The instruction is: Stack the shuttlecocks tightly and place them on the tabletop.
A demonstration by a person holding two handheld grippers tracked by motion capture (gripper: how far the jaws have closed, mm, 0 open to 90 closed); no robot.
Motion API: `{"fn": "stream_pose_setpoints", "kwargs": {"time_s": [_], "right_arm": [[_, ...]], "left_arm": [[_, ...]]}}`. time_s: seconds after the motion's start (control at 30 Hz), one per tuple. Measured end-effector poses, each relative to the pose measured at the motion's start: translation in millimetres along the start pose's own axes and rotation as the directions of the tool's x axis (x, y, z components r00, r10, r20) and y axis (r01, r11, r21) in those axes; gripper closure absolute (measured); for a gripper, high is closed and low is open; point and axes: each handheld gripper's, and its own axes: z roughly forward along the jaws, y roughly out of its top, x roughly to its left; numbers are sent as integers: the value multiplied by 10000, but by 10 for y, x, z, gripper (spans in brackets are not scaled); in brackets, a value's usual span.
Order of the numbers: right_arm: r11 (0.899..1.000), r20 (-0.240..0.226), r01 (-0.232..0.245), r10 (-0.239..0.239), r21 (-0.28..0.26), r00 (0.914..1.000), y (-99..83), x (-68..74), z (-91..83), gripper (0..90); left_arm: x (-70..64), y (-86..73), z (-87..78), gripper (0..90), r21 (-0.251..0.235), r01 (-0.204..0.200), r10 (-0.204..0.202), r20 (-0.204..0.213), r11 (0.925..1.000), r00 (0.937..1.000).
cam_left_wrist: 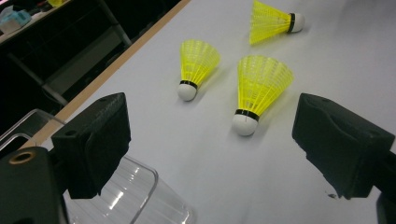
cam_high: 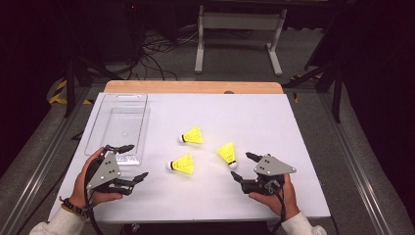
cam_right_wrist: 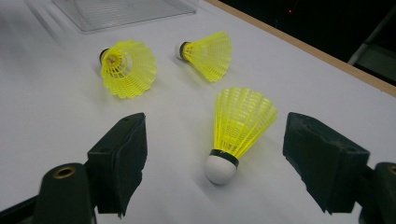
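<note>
Three yellow shuttlecocks with white cork tips lie on the white table: a far one [cam_high: 192, 136], a near-left one [cam_high: 182, 164] and a right one [cam_high: 227, 154]. My left gripper [cam_high: 136, 161] is open and empty, left of the near-left shuttlecock [cam_left_wrist: 259, 88], which lies ahead between its jaws. The far one [cam_left_wrist: 196, 65] and the right one [cam_left_wrist: 273, 21] lie beyond. My right gripper [cam_high: 241, 165] is open and empty, just beside the right shuttlecock [cam_right_wrist: 238, 126], whose cork points toward the jaws. The other two [cam_right_wrist: 128, 67] [cam_right_wrist: 205, 53] lie farther off.
A clear plastic tray [cam_high: 120, 125] sits empty at the table's left, its near corner [cam_left_wrist: 140, 196] by my left gripper's jaw. The table's wooden far edge [cam_high: 193, 87] borders a dark floor with cables and a white stand [cam_high: 240, 29].
</note>
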Motion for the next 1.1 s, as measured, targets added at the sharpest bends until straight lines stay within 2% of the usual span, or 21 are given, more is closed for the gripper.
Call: {"fn": "stream_pose_setpoints", "kwargs": {"time_s": [0.13,0.27,0.3,0.47,0.5,0.7,0.9,1.1], "right_arm": [[10000,-24,-31,31,30,10000,6,-1,5,224],[9999,-68,48,-47,109,10000,18,9,20,224],[9999,-31,71,-71,123,10000,20,10,25,224],[9998,-50,-5,6,187,10000,35,8,45,224],[9998,-81,-26,28,206,10000,40,9,51,223],[9998,-149,-41,44,217,9999,132,2,124,205],[9995,-387,-159,170,285,9991,255,-45,252,177],[9999,-434,-13,19,142,9991,383,-58,362,172]], "left_arm": [[-75,-146,-58,121,132,432,-432,-27,9990,9991],[-116,-234,-125,117,195,738,-738,-15,9971,9973],[-119,-255,-146,115,241,704,-702,-63,9972,9975],[-127,-341,-232,107,154,1242,-1243,-3,9921,9922],[-126,-354,-246,101,146,1189,-1188,-21,9928,9929],[-115,-374,-258,77,60,1463,-1462,-30,9892,9892],[-111,-381,-246,47,80,1451,-1451,-26,9894,9894],[-116,-385,-245,41,72,1422,-1422,1,9898,9898]]}}
